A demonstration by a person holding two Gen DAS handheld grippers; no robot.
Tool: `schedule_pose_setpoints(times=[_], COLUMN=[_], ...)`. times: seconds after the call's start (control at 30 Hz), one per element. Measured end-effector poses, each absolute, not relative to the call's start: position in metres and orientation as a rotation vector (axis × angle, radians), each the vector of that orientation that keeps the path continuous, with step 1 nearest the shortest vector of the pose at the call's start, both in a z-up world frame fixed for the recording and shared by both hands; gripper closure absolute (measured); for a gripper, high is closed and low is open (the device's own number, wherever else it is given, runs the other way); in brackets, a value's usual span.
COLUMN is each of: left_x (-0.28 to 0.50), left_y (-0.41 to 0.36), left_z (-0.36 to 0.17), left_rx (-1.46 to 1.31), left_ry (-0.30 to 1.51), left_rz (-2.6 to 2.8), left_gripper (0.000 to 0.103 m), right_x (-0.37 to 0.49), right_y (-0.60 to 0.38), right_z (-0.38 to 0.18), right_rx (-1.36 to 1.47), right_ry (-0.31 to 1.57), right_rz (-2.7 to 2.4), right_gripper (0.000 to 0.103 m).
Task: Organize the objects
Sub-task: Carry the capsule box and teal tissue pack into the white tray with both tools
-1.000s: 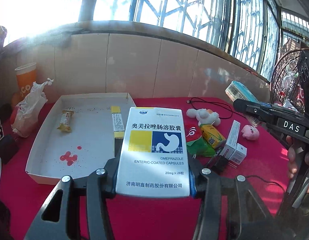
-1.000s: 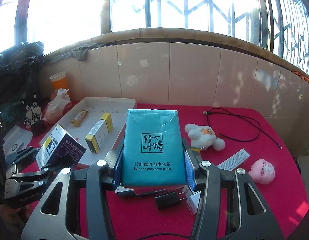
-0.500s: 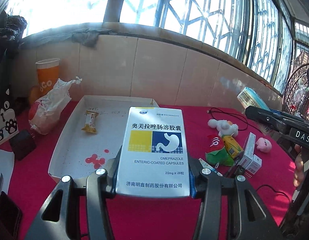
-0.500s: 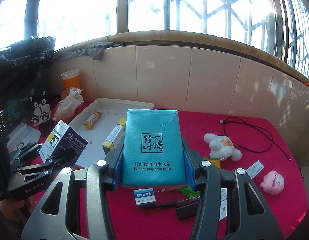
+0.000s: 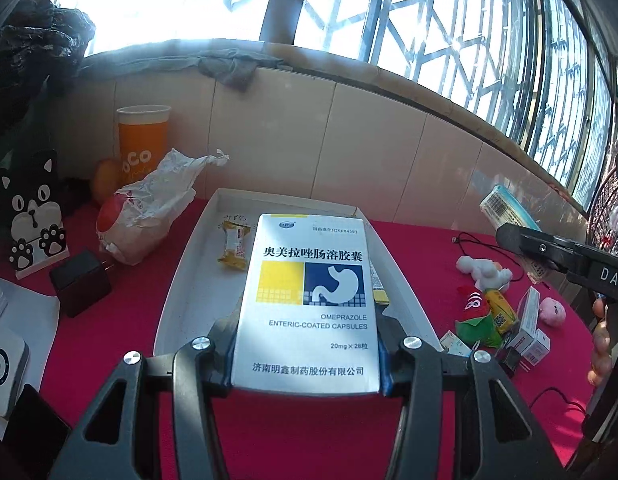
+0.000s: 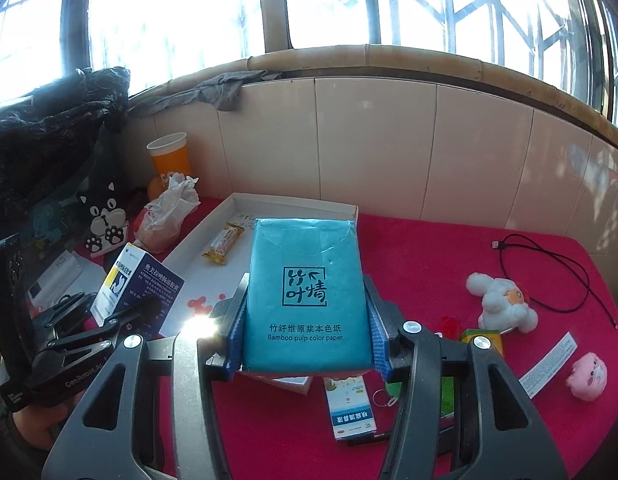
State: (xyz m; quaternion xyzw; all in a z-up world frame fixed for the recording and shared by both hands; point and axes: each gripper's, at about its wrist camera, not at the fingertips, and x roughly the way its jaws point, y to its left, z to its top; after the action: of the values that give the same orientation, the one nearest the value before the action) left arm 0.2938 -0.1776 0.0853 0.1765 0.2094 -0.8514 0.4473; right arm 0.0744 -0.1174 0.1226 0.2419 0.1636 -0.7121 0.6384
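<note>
While both grippers hang above the red cloth-covered surface [image 5: 309, 432], each one carries a package. The left gripper [image 5: 307, 354] has its fingers clenched on a white, yellow and blue cardboard box of omeprazole capsules [image 5: 309, 304], pressed from both sides by the blue pads and held face up, its far end reaching over the shallow white cardboard tray [image 5: 189, 280]. The right gripper [image 6: 307, 340] has its fingers clamped on a flat teal plastic pack of bamboo pulp paper [image 6: 305, 296], likewise squeezed between blue pads, its far end also over the tray.

Inside the tray lie a small yellow-wrapped snack bar [image 5: 233, 245] toward the back and a narrow yellow and white carton [image 5: 379, 290], mostly hidden behind the capsule box in the left view. Red blotches [image 6: 199, 303] mark the tray floor.

Left of the tray sit a crumpled white plastic bag [image 5: 149, 208], an orange paper cup [image 5: 142, 142] against the tiled wall, a black-and-white cat-shaped stand [image 5: 33, 216] and a black charger block [image 5: 81, 282]. Right of the tray, a white plush toy [image 6: 503, 300], a pink plush toy [image 6: 588, 376], a black cable [image 6: 549, 272], a loose white paper slip [image 6: 549, 364] and several small boxes [image 5: 529, 324] lie scattered on the surface.
</note>
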Motion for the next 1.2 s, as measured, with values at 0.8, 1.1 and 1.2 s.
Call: schedule_pose_setpoints(times=[0.8,1.1,1.2], left_x=[0.279,0.268,0.269], left_y=[-0.273,-0.287,-0.285], left_z=[0.07,0.055,0.053], left_rx=[0.58,0.641,0.642], left_ry=[0.51,0.562,0.554], left_rz=[-2.003,-1.998,-1.97], left_gripper=[0.052,0.052,0.051], right_x=[0.098,0.1,0.103], right_y=[-0.268,-0.293,-0.293], right_z=[0.086,0.063,0.06], right_rx=[0.809,0.863,0.841], right_ry=[0.353,0.375,0.378], right_rz=[-1.539,-1.548,-1.557], right_gripper=[0.053,0.053,0.048])
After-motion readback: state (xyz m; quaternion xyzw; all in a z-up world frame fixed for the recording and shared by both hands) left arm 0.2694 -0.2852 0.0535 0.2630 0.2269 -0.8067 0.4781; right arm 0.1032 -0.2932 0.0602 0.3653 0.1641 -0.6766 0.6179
